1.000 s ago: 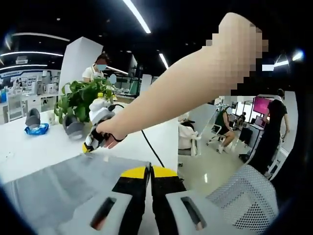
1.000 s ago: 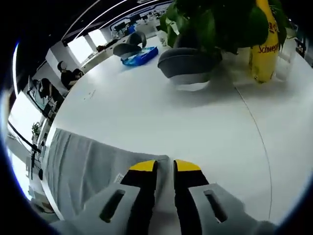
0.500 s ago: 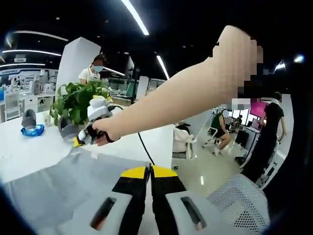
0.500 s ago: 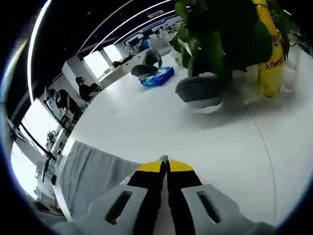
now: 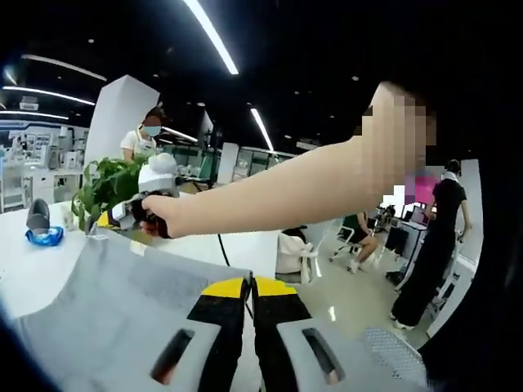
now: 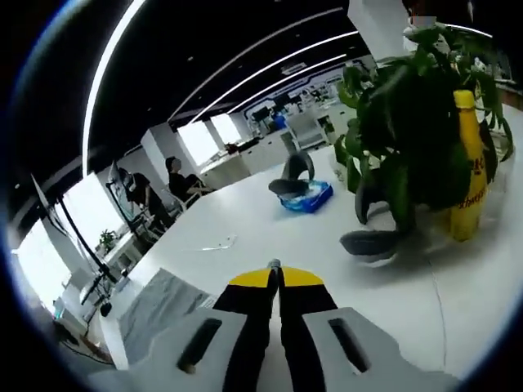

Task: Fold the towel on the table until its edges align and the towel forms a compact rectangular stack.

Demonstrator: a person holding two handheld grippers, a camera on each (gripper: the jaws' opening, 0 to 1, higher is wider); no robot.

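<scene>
Two corners of the grey towel (image 5: 106,302) are pinched in my closed left gripper (image 5: 249,287) and right gripper (image 6: 275,278), lifted above the white surface (image 6: 458,278), so I judge both must travel level toward the potted plant (image 6: 409,155).

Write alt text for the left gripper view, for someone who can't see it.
The left gripper, jaws shut on the grey towel, lifts one edge while the right gripper, at the end of the person's outstretched arm, holds the far corner above the white table. A leafy plant stands behind, with people in an office beyond.
</scene>
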